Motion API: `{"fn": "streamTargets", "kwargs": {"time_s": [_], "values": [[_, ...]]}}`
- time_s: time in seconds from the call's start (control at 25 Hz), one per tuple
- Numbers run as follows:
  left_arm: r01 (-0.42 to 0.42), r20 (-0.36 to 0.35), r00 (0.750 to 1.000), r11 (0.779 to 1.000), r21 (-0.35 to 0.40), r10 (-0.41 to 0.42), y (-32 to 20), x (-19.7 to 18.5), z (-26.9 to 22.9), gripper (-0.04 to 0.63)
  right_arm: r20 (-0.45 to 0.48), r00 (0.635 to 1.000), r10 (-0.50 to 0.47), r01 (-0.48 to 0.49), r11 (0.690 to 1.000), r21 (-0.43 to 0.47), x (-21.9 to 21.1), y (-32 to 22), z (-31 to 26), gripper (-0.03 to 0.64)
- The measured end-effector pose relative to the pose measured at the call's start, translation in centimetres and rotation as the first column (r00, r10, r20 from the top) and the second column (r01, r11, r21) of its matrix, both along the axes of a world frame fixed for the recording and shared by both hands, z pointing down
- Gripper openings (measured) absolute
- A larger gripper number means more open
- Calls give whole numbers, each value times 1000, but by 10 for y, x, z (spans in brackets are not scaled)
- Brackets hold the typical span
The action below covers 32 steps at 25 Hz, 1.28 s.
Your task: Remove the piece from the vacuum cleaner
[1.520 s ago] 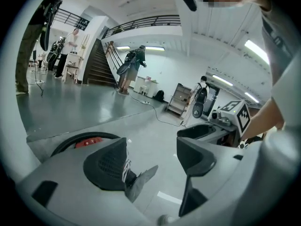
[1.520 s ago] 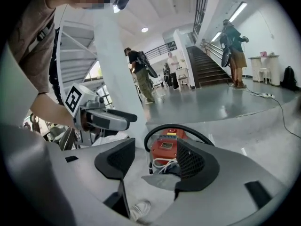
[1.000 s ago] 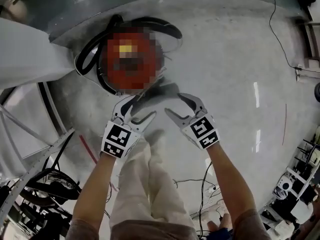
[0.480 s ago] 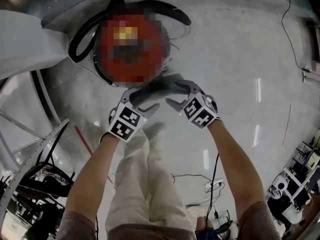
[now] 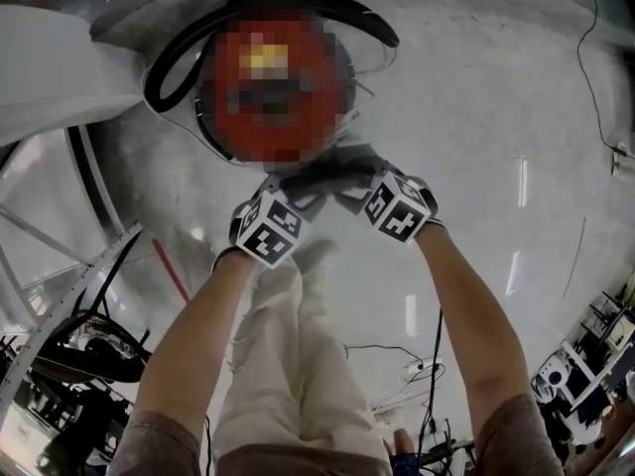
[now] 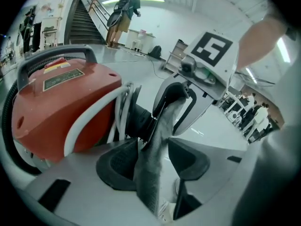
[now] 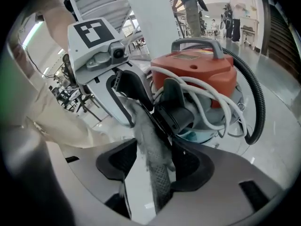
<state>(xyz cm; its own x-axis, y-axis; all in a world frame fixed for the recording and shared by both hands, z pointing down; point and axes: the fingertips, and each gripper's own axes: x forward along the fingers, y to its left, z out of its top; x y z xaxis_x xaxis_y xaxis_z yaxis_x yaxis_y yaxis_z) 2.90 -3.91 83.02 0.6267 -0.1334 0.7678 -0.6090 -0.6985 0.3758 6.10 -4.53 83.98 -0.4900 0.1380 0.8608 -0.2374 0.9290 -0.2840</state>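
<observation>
A red vacuum cleaner (image 5: 273, 87) (image 6: 61, 102) (image 7: 197, 74) stands on the floor with a black hose (image 5: 298, 3) looped round it. From its near side sticks a flat grey textured piece (image 5: 327, 177) (image 6: 153, 145) (image 7: 153, 154). My left gripper (image 5: 298, 188) (image 6: 153, 161) and right gripper (image 5: 352, 191) (image 7: 153, 166) meet at this piece from opposite sides. It runs between the pads of both. The jaws of both are closing, and a gap still shows beside the piece in each gripper view.
A white cord (image 7: 211, 93) is wound on the vacuum's back. A white stair structure (image 5: 60, 77) and a metal frame (image 5: 69, 286) stand to the left. Cables (image 5: 397, 355) lie on the floor near the person's legs (image 5: 288, 365). People (image 6: 124, 13) stand far off.
Both grippers have moved forward to the vacuum and drawn together around the grey piece. Their jaws look narrower than before.
</observation>
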Motion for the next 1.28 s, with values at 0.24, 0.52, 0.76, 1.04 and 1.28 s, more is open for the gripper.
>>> {"fn": "streamTargets", "kwargs": {"time_s": [0.24,0.52,0.76,1.04,1.28], "values": [[6,-19,1000,999,-46,-6,3,2,7,192,6,999,38,-38,999,-29,2,2,6,224],[9,-20,1000,999,-44,-10,3,4,5,187,14,998,69,-68,997,-39,6,4,4,209],[27,-21,999,997,-77,-29,9,5,6,151,2,989,146,-146,987,-62,9,9,4,175],[64,0,998,993,-99,-64,13,4,5,107,12,974,227,-226,972,-57,13,9,11,141],[89,15,996,991,-103,-88,18,-1,5,89,-10,957,291,-292,956,-32,14,14,11,112]]}}
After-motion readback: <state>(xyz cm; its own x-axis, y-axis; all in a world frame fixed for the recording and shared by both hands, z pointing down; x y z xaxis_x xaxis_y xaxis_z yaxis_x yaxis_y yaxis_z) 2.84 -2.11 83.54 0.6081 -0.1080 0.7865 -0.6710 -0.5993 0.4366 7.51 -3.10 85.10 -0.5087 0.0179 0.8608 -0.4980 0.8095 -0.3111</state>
